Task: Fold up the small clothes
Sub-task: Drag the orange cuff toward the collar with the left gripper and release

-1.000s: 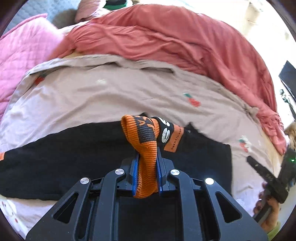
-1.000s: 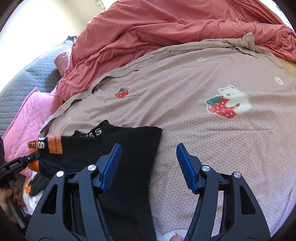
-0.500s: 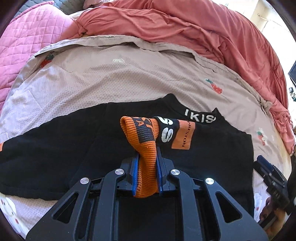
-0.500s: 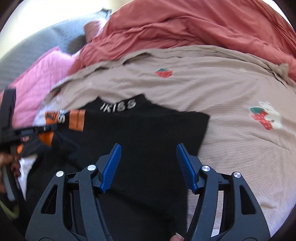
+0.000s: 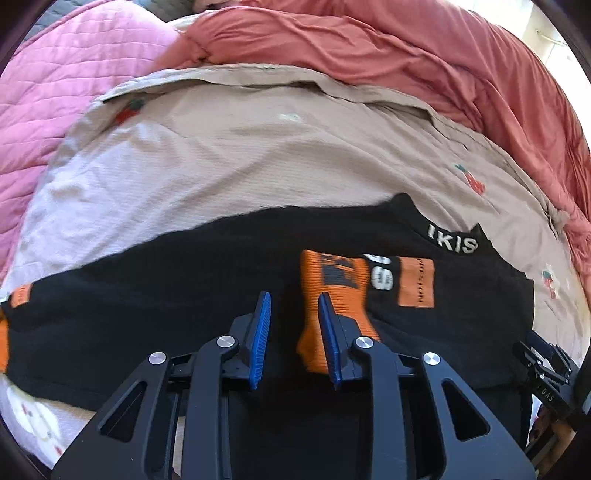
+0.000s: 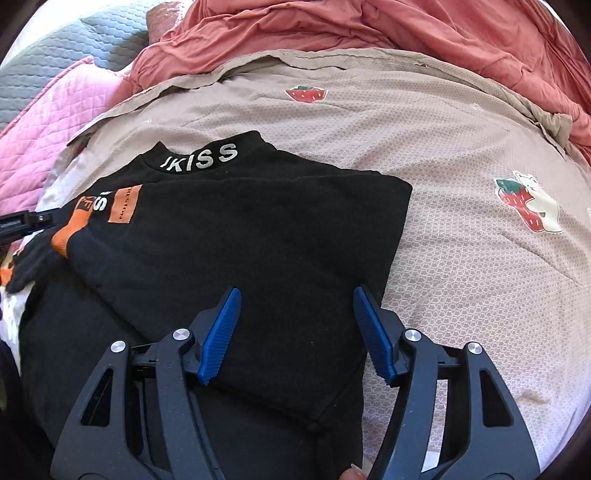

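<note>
Behind black shirt (image 6: 236, 251), red duvet (image 6: 369, 29) bunches on bedsheet (image 6: 461, 258)

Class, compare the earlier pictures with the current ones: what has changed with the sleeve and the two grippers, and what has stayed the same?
The left gripper has opened and let go of the orange cuff, which now lies across the black top, sleeve folded inward. The right gripper stayed open, now over the top. The strawberry sheet and red blanket are unchanged.

place: home bedroom | evidence: beige bedsheet (image 6: 461, 266) with strawberry and bear prints; rumpled coral duvet (image 6: 369, 26) at the far side; pink quilted blanket (image 5: 48, 110) far left; grey quilted cover (image 6: 48, 70) beyond it
</note>
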A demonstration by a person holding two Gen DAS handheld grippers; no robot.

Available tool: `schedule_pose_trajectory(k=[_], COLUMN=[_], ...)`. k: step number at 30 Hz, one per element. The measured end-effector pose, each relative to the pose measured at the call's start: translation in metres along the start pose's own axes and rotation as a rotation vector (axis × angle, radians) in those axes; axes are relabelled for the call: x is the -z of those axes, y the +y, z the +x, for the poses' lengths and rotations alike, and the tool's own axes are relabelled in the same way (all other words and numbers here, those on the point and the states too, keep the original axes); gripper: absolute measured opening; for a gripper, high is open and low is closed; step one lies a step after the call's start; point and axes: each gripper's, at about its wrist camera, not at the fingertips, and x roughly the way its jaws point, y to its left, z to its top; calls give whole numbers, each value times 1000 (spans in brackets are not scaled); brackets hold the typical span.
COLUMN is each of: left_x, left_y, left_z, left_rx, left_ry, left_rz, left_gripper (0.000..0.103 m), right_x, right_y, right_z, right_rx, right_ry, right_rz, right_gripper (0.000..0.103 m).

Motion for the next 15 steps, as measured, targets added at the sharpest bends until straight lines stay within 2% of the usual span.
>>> schedule_pose_trajectory(k=[4,8,12,15], left_x=[-2,1,13,25], left_y=[-4,-35,-60,-62], left_z=[-19,-23,-11,9], left_rx=[13,67,83,38], left_ry=[-42,-37,-3,63], left_rz=[28,92,154,164], left_gripper=[24,24,25,25], right_x=[-6,-9,-6,-1], right_y=[1,5,19,24], right_z=[-17,-28,-23,-13], right_rx=[-19,-46,-76,-80], right_ry=[-67,-119,-98,-47], right_rz=[12,-4,-58,-77], right_gripper=[60,60,60,61])
